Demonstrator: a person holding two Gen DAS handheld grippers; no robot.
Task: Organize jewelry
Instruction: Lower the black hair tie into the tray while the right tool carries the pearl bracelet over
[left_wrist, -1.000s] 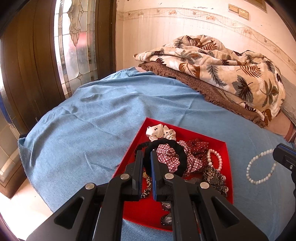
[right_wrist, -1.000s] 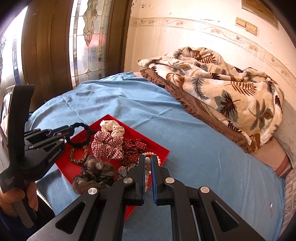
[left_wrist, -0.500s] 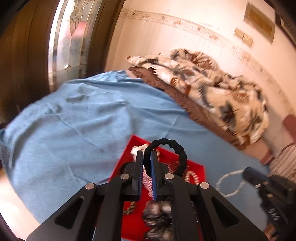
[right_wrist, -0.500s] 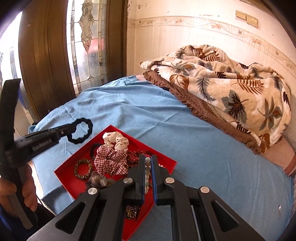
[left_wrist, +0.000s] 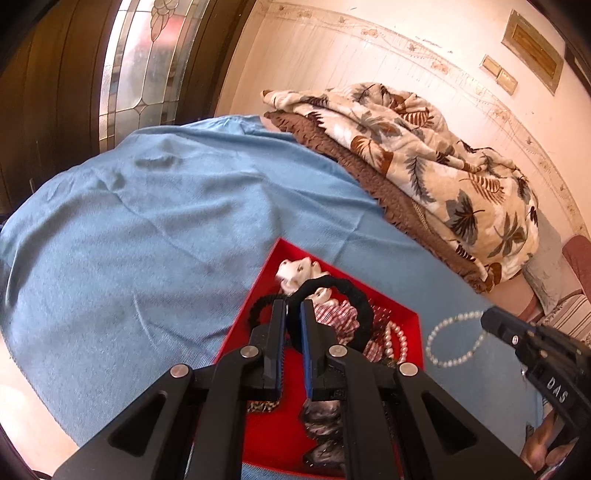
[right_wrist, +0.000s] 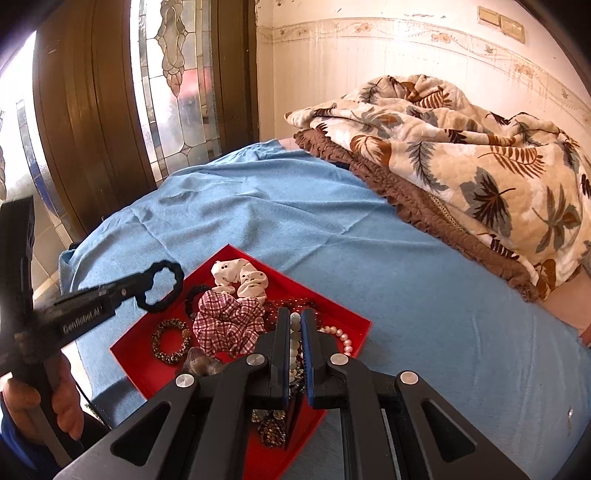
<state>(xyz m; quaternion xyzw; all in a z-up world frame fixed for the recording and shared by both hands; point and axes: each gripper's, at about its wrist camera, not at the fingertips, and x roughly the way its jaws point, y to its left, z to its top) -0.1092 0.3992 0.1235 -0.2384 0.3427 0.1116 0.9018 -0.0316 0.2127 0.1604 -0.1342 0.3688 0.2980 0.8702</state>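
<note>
The left gripper (left_wrist: 293, 317) is clamped on a black hair tie (left_wrist: 354, 306), which loops up and to the right of its fingertips at lower centre of the left wrist view, held above the red tray (left_wrist: 402, 314); in the right wrist view the same tie (right_wrist: 162, 286) hangs clear of the tray at the left, just past its upper left edge; the right gripper (right_wrist: 295, 328) is pinched onto a pearl bracelet (right_wrist: 294, 343), whose beads show between its fingers at lower centre; from the left wrist view that bracelet (left_wrist: 452, 343) dangles as a ring at the right, over the blue sheet (left_wrist: 147, 229) beside the tray; a plaid scrunchie (right_wrist: 229, 325) and a white scrunchie (right_wrist: 240, 277) lie in the tray; a leaf-print blanket (right_wrist: 461, 147) is heaped at the upper right.
</note>
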